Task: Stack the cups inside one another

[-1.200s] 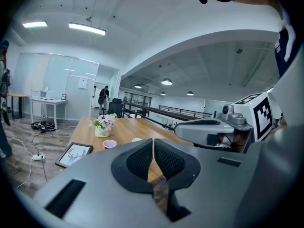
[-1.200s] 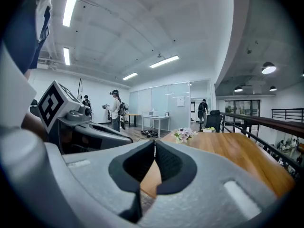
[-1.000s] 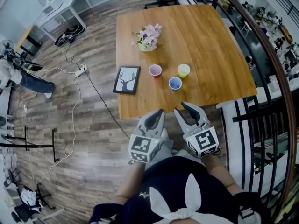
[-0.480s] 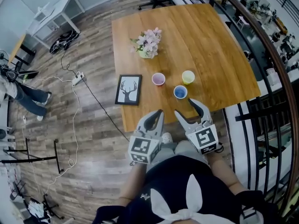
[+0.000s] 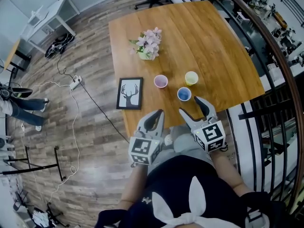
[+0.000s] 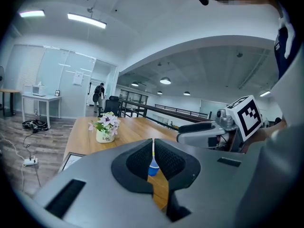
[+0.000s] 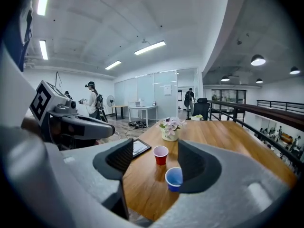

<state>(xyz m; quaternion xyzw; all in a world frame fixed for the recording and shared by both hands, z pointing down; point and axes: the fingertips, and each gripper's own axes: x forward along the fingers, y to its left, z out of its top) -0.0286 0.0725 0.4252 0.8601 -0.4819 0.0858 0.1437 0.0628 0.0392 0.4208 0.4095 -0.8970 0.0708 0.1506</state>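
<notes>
Three cups stand apart near the wooden table's front edge point(image 5: 142, 127): a red cup point(image 5: 161, 81) point(image 7: 160, 154), a yellow cup point(image 5: 191, 78) and a blue cup point(image 5: 184, 94) point(image 7: 174, 178) nearest me. My right gripper point(image 5: 194, 109) point(image 7: 156, 163) hovers at the table's edge just short of the blue cup. Its jaws have just been opening and stand wide, with nothing between them. My left gripper point(image 5: 156, 114) point(image 6: 153, 148) is beside it on the left, shut and empty. The blue cup point(image 6: 153, 169) shows through the slit between its pads.
A framed deer picture point(image 5: 129, 93) lies at the table's left edge. A pot of pink flowers point(image 5: 147, 44) point(image 7: 170, 127) stands behind the cups. A railing point(image 5: 266, 94) runs along the right side. Cables point(image 5: 76, 82) trail over the floor on the left.
Both grippers have come forward to the table's near edge, closer to the blue cup. The right gripper's jaws have spread wider. The left gripper stays shut.
</notes>
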